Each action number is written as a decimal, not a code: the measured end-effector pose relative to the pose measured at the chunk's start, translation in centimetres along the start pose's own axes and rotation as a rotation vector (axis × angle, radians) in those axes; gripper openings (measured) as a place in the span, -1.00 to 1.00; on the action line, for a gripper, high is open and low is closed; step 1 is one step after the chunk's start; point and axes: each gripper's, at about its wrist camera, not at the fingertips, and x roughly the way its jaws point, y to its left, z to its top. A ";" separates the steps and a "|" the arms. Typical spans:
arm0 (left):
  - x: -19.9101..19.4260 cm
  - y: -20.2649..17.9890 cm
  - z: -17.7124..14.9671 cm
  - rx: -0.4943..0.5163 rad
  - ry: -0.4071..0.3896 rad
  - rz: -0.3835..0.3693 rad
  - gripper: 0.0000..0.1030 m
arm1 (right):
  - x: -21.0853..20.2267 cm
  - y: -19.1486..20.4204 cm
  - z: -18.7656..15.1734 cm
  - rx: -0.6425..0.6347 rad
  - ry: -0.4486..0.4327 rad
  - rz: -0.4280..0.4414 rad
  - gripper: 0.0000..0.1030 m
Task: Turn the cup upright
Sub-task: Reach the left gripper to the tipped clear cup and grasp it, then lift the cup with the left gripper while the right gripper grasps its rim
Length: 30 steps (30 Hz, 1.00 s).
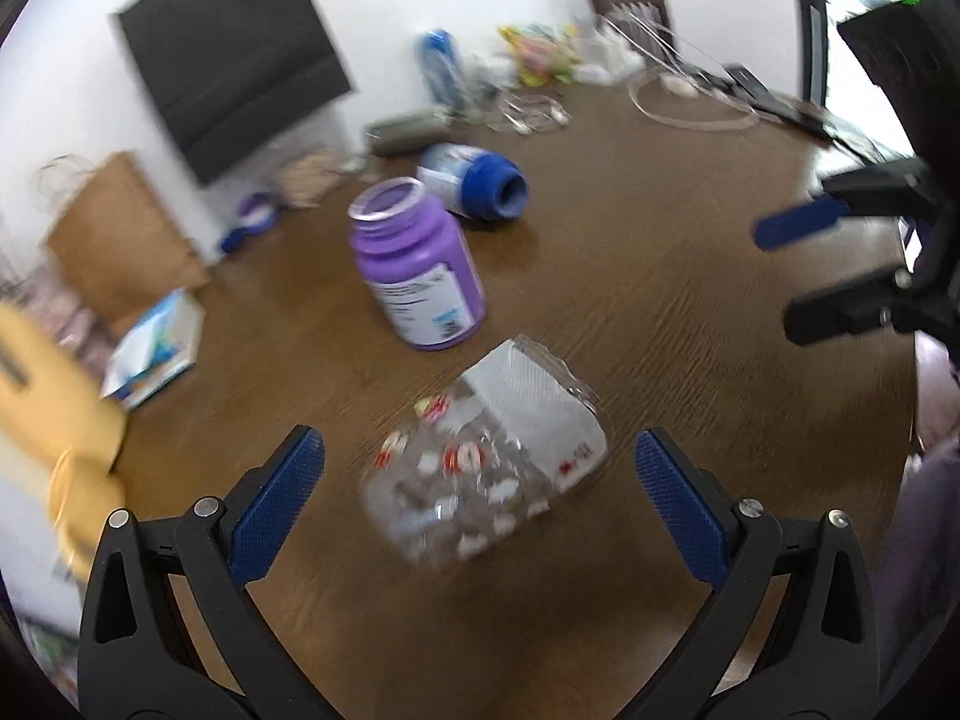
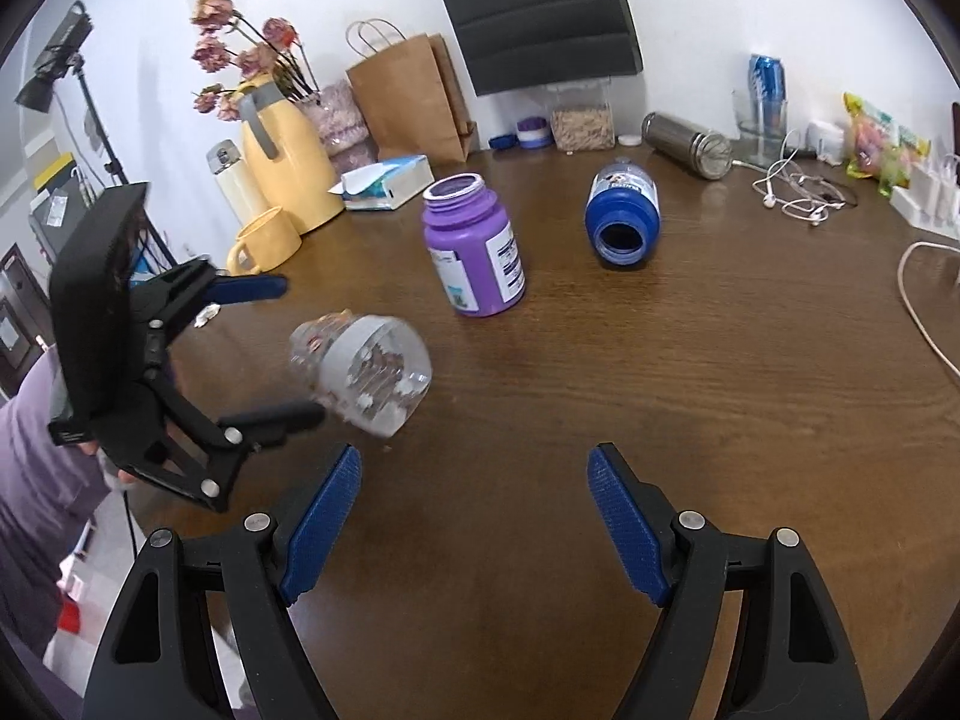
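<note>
Currently clear cup tilted on its side, between spread left gripper fingers, untouched, nearer than purple bottle, right gripper spread, empty.

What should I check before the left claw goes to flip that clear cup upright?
1. Left claw open: ok.
2. Clear cup sits between its fingers: ok.
3. Cup upright: not ok, it is tilted or on its side.
4. Cup at rest: cannot tell, it is blurred.
5. Purple bottle apart from the cup: ok.
6. Right claw open and off the cup: ok.
</note>
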 end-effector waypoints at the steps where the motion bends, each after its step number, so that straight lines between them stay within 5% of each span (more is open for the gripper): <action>1: 1.1 0.3 0.4 0.027 0.023 -0.039 0.93 | 0.4 -0.2 0.5 0.004 0.003 0.000 0.60; 7: 4.7 1.4 1.7 -0.006 0.088 -0.154 0.34 | 2.5 -1.3 2.7 0.016 0.014 0.004 0.60; 10: 6.5 2.0 1.7 -0.056 0.140 -0.177 0.34 | 3.4 -1.4 3.3 0.020 0.026 0.014 0.60; 12: 7.0 2.2 1.0 -0.089 0.158 -0.169 0.15 | 4.0 -1.3 3.5 0.018 0.037 0.020 0.60; 24: 1.8 2.5 -0.8 -0.214 0.029 -0.150 0.13 | 4.1 1.3 3.5 0.006 0.044 0.111 0.60; 30: 0.3 1.2 -1.7 -0.219 0.027 -0.125 0.13 | 4.6 2.5 2.5 0.125 0.108 0.377 0.60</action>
